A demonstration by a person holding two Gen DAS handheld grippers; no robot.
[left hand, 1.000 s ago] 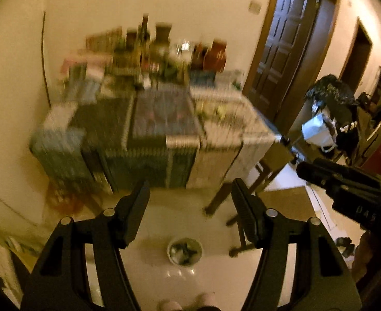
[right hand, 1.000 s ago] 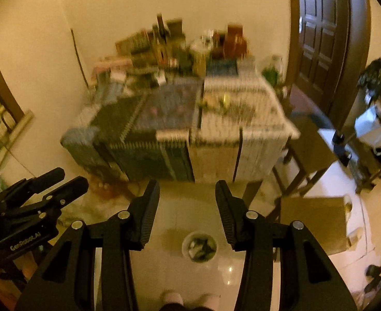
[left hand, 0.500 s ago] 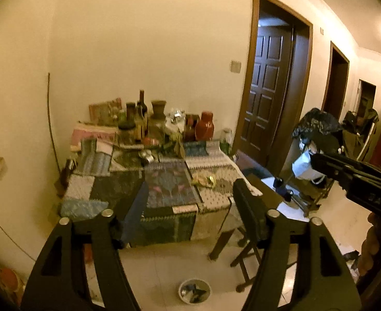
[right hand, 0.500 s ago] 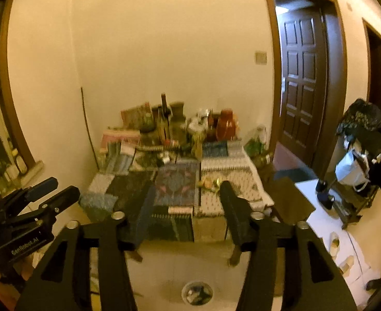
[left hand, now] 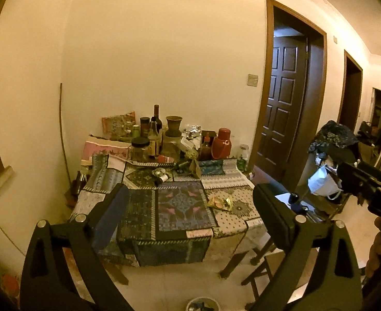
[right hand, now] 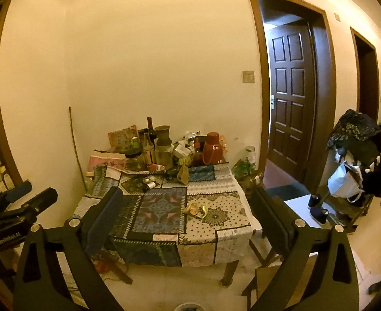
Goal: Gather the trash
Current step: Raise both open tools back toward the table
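Note:
A crumpled yellow-green wrapper [left hand: 219,203] lies on the patterned tablecloth [left hand: 182,207], right of the table's middle; it also shows in the right wrist view [right hand: 196,210]. A small white trash bin [left hand: 202,305] with scraps stands on the floor before the table, and its rim [right hand: 187,306] just shows in the right wrist view. My left gripper [left hand: 189,208] is open and empty, held well short of the table. My right gripper [right hand: 186,210] is open and empty too, equally far back. Each gripper shows at the edge of the other's view.
Bottles, jars, a vase [left hand: 173,127] and a red thermos [left hand: 221,143] crowd the table's far side by the wall. A folding chair [left hand: 275,248] stands at the table's right. A dark door [right hand: 291,98] and a cluttered rack [right hand: 353,171] are to the right.
Both grippers have tilted up from looking down at the floor and bin to facing the table and wall. The bin has slid to the bottom edge of both views.

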